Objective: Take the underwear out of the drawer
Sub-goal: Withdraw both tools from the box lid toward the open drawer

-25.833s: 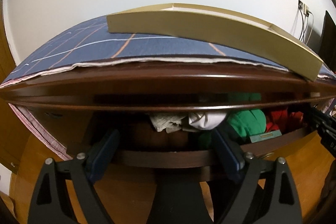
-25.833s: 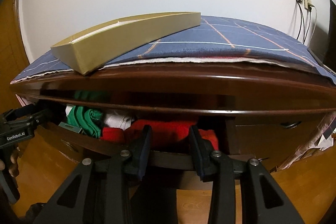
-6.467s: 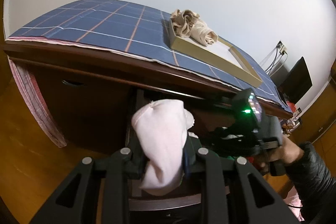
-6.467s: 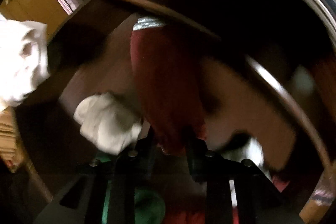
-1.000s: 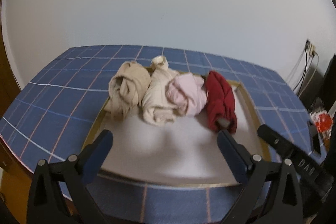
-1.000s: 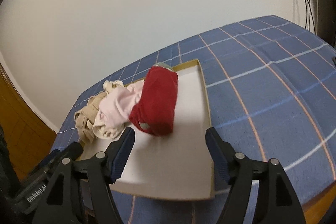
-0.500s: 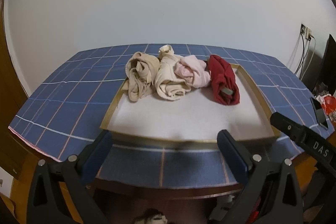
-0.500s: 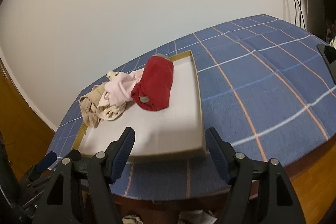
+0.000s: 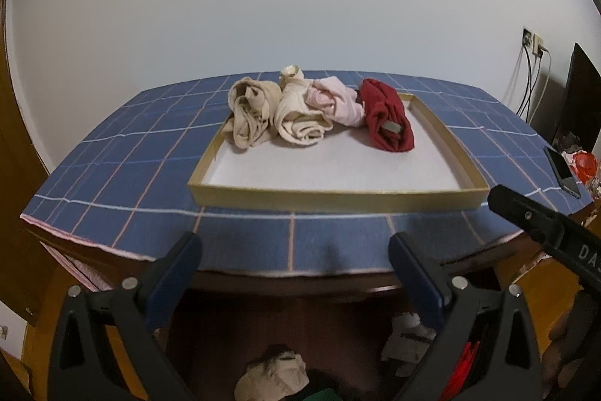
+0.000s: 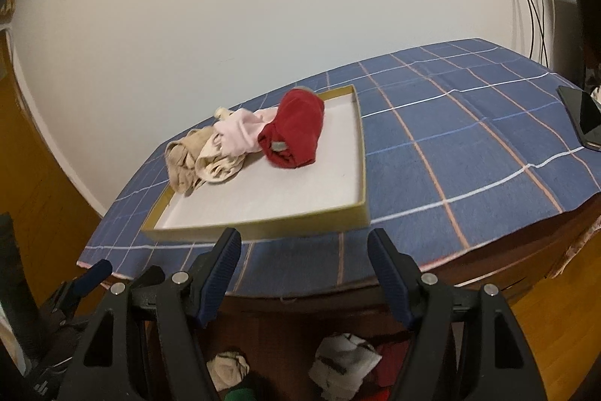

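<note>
Looking through the left wrist view, we see our left tool (image 9: 293, 262) at the bottom of the frame, jaws wide with nothing between them, above the dark open drawer (image 9: 338, 344). A beige bundle (image 9: 272, 376) of underwear lies at the bottom centre inside the drawer, a white one (image 9: 407, 341) to its right. In the middle of the frame the shallow gold-rimmed tray (image 9: 338, 198) sits on the blue checked cloth (image 9: 131, 145) that covers the bench, holding four rolled pieces along its far side: tan, cream, pink and the red roll (image 9: 388, 117). The other gripper's black body crosses the lower right. In the right wrist view, our right tool (image 10: 304, 258) hangs likewise wide and empty at lower centre, with the tray at centre left and a dark phone (image 10: 580, 119) on the cloth at the right edge. We judge that we stand between a drop-off and the next fetch: the next move calls for dipping each tool under the bench lip into the drawer and closing on one bundle. The overhanging edge and the cloth's hem crowd that entry, and the two tools sit near each other.
</note>
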`<act>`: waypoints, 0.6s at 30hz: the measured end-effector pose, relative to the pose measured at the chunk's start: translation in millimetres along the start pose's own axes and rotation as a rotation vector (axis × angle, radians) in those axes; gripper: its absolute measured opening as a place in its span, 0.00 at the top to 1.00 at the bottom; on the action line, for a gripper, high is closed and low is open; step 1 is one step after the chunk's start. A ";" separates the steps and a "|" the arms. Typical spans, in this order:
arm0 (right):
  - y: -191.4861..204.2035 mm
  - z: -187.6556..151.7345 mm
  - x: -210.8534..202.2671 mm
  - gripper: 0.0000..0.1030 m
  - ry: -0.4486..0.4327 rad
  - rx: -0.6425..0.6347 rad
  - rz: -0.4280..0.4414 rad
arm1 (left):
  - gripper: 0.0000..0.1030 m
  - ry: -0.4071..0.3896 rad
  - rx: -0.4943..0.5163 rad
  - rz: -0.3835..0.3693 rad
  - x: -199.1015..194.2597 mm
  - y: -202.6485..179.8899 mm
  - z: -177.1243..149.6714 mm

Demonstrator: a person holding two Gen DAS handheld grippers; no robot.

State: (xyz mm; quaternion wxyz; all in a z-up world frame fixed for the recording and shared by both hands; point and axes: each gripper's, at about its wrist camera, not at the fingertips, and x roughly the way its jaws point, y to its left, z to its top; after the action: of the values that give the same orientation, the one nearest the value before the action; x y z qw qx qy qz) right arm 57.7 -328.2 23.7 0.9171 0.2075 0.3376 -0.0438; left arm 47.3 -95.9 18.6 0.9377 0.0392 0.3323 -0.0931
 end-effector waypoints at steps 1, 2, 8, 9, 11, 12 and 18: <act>1.2 -2.1 -0.8 0.30 0.001 -0.003 0.004 | 0.02 0.001 0.002 0.000 -0.9 0.1 -2.1; 2.5 -4.4 -1.5 0.30 0.002 -0.006 0.008 | 0.02 0.002 0.005 0.001 -1.5 0.2 -4.6; 10.8 -23.0 -9.8 0.30 0.016 -0.019 0.043 | 0.02 -0.012 0.020 0.023 -9.5 3.3 -21.2; 11.6 -26.2 -11.8 0.30 0.018 -0.019 0.051 | 0.02 -0.011 0.019 0.020 -10.7 4.4 -24.4; 15.0 -33.4 -16.6 0.30 0.019 -0.033 0.061 | 0.02 -0.012 0.019 0.018 -13.6 5.6 -28.4; 16.9 -37.8 -19.6 0.30 0.019 -0.044 0.064 | 0.02 -0.015 0.025 0.017 -15.2 5.9 -31.4; 24.7 -63.4 -33.8 0.30 0.034 -0.095 0.045 | 0.02 -0.013 0.055 0.005 -23.7 8.5 -51.4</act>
State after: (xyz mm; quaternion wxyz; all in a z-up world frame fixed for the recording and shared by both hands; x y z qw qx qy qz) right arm -0.9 -281.7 10.4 0.9209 0.1719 0.3500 -0.0038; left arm -0.7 -77.1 -6.3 0.9387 0.0650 0.3235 -0.0998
